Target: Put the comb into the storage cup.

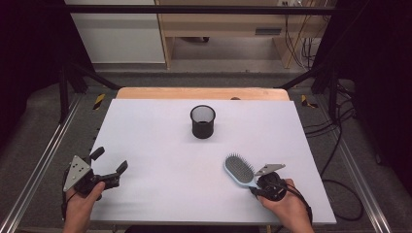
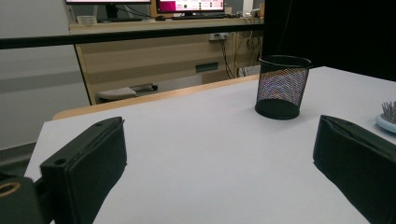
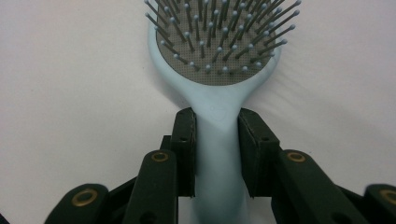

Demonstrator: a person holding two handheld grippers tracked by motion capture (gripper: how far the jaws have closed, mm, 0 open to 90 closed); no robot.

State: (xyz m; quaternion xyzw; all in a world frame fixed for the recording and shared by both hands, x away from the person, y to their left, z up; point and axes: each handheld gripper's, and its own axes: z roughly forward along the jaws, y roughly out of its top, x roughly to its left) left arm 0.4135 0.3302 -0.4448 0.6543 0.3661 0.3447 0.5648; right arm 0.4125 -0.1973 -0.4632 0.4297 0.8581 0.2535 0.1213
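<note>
A light blue hairbrush (image 1: 239, 170) lies bristles up on the white table, near the front right. My right gripper (image 1: 256, 186) is shut on its handle; in the right gripper view both jaws press the handle of the hairbrush (image 3: 217, 135) from either side. A black mesh cup (image 1: 202, 121) stands upright in the middle of the table, also seen as the mesh cup (image 2: 282, 87) ahead of my left gripper. My left gripper (image 1: 110, 165) sits at the front left, jaws wide apart and empty, with its gap (image 2: 219, 158) over bare table.
The white table (image 1: 160, 160) has a wooden strip along its far edge. Metal rails run along both sides, and cables lie on the floor at the right. A wooden desk with monitors stands beyond the table.
</note>
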